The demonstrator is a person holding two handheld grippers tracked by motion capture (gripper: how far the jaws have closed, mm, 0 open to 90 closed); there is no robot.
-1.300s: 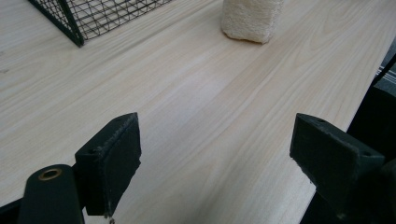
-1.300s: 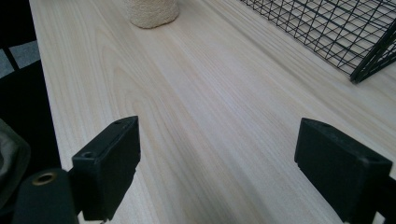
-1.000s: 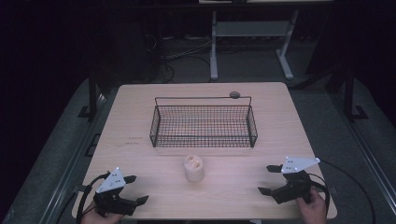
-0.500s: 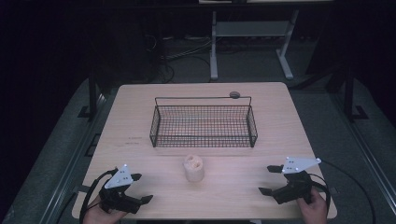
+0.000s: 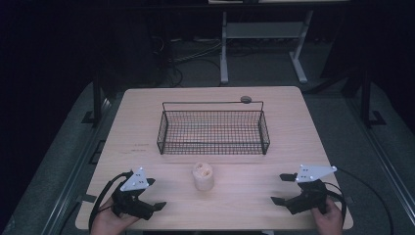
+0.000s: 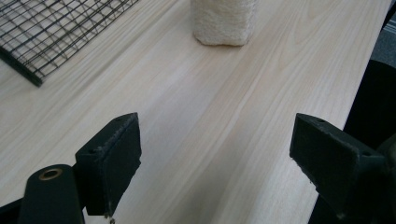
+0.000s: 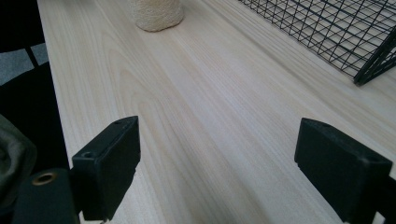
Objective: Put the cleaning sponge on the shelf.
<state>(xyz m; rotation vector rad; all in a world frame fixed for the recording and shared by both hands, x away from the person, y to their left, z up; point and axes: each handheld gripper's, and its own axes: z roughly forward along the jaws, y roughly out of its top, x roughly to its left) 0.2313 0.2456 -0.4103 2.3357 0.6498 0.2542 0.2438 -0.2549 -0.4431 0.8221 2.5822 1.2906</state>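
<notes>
Two grippers sat low at the near edge of the pale wooden table (image 5: 147,122), and nothing was in either of them. The left gripper (image 5: 149,196) rested near the front-left corner, held by a hand (image 5: 110,223), its jaws spread wide over bare wood; in the left gripper view its fingers (image 6: 112,163) framed plain tabletop. Over on the other side, the right gripper (image 5: 280,188) was held near the front-right corner by the other hand (image 5: 329,220), jaws just as wide apart, pads (image 7: 109,165) with only wood grain between them. Dead centre between the two stood the cream-coloured loofah-like roll (image 5: 202,176), upright on the table, well apart from both grippers and untouched. It showed up at the top of the left gripper view (image 6: 223,23) and the right gripper view (image 7: 156,14). Just behind it lay the black wire basket (image 5: 214,147), near the roll but apart from it. A small round dark object (image 5: 245,99) sat beyond the basket's far rim.
</notes>
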